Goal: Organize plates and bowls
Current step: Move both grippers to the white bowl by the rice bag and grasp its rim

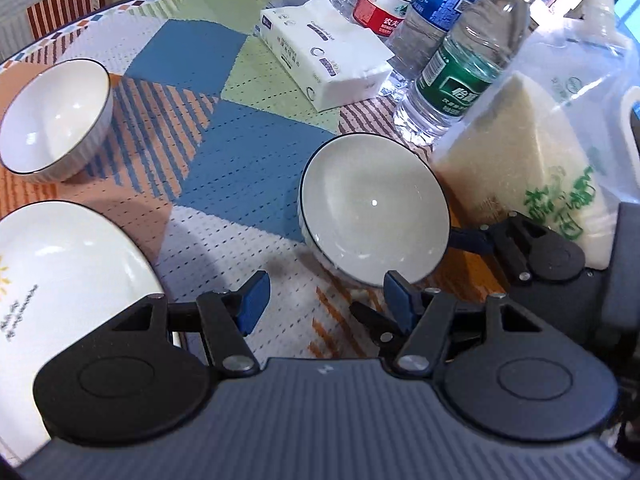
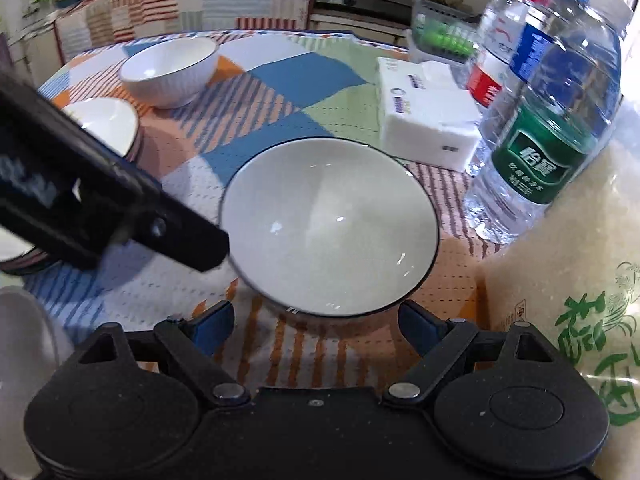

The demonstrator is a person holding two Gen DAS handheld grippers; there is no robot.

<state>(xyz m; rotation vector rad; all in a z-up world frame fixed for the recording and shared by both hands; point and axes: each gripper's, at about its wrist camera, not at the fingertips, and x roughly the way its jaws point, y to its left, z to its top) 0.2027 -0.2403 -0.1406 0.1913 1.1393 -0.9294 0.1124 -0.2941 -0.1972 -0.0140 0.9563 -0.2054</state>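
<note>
While both hand-held grippers [image 1: 326, 300] [image 2: 316, 324] gape empty | bowls [image 1: 376, 216] [image 1: 54, 120]: two | plate [image 1: 60, 264]: one | bottles [image 1: 460, 80]: three

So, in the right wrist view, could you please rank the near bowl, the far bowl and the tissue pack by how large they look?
1. Near bowl: clearly largest, though it sits closest to the camera.
2. Tissue pack and far bowl: they look about alike, so I would not rank them; both sit farther back, so true sizes stay unsure.
</note>
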